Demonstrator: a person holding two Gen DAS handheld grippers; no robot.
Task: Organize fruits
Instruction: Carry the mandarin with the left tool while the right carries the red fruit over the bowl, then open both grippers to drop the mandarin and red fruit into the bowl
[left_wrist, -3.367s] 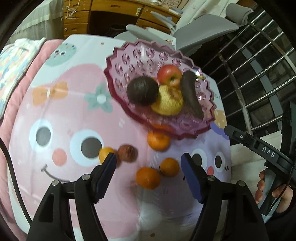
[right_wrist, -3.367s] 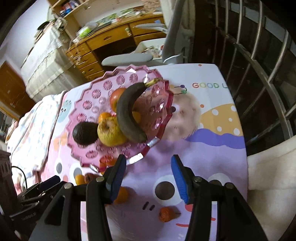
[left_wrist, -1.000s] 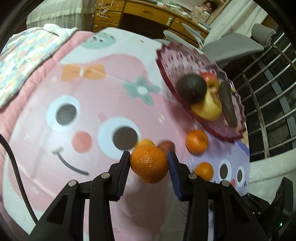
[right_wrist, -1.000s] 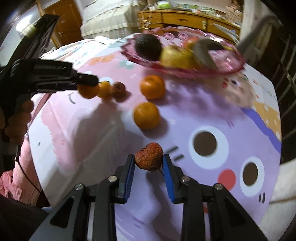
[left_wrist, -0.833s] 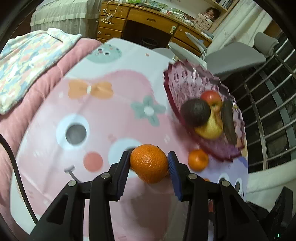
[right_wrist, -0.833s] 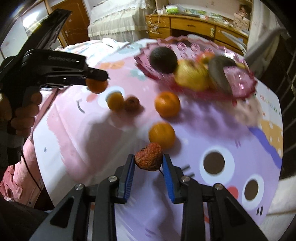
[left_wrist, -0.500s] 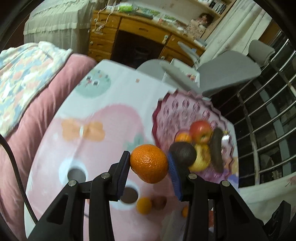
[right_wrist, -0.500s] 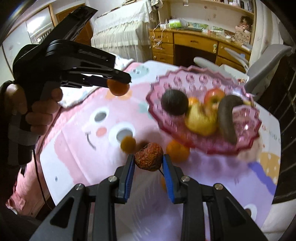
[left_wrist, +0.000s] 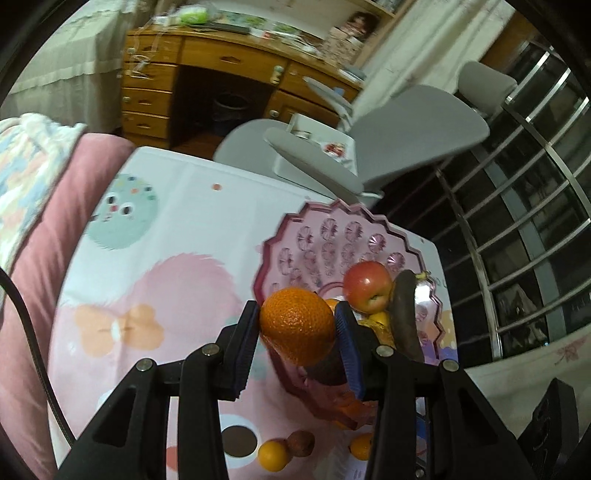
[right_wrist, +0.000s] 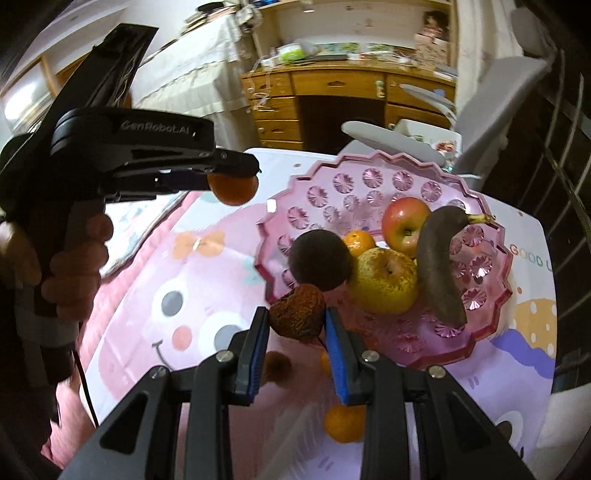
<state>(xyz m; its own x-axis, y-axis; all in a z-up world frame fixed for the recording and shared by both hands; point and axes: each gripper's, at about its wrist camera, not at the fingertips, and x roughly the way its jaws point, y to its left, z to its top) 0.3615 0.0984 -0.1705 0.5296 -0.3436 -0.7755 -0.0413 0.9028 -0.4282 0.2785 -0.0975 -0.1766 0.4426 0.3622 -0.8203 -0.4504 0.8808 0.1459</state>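
Observation:
My left gripper (left_wrist: 297, 326) is shut on an orange (left_wrist: 296, 325) and holds it high above the near left rim of the pink glass fruit bowl (left_wrist: 332, 236); it also shows in the right wrist view (right_wrist: 232, 186). My right gripper (right_wrist: 295, 319) is shut on a wrinkled red-brown fruit (right_wrist: 297, 314), raised at the near rim of the bowl (right_wrist: 369, 181). The bowl holds a red apple (right_wrist: 404, 221), a yellow apple (right_wrist: 384, 280), a dark avocado (right_wrist: 319, 260), a blackened banana (right_wrist: 437, 266) and a small orange (right_wrist: 358, 242).
On the cartoon tablecloth (left_wrist: 155, 236) below lie a small orange (left_wrist: 272, 456), a brown fruit (left_wrist: 301, 443) and another orange (right_wrist: 343, 422). A grey office chair (left_wrist: 388, 136) and a wooden desk (left_wrist: 221, 74) stand beyond the table. Metal railing (left_wrist: 524, 206) runs on the right.
Both grippers closed on fruit from the table and lifted: the left took the orange, the right the wrinkled fruit. Both have risen and moved toward the bowl.

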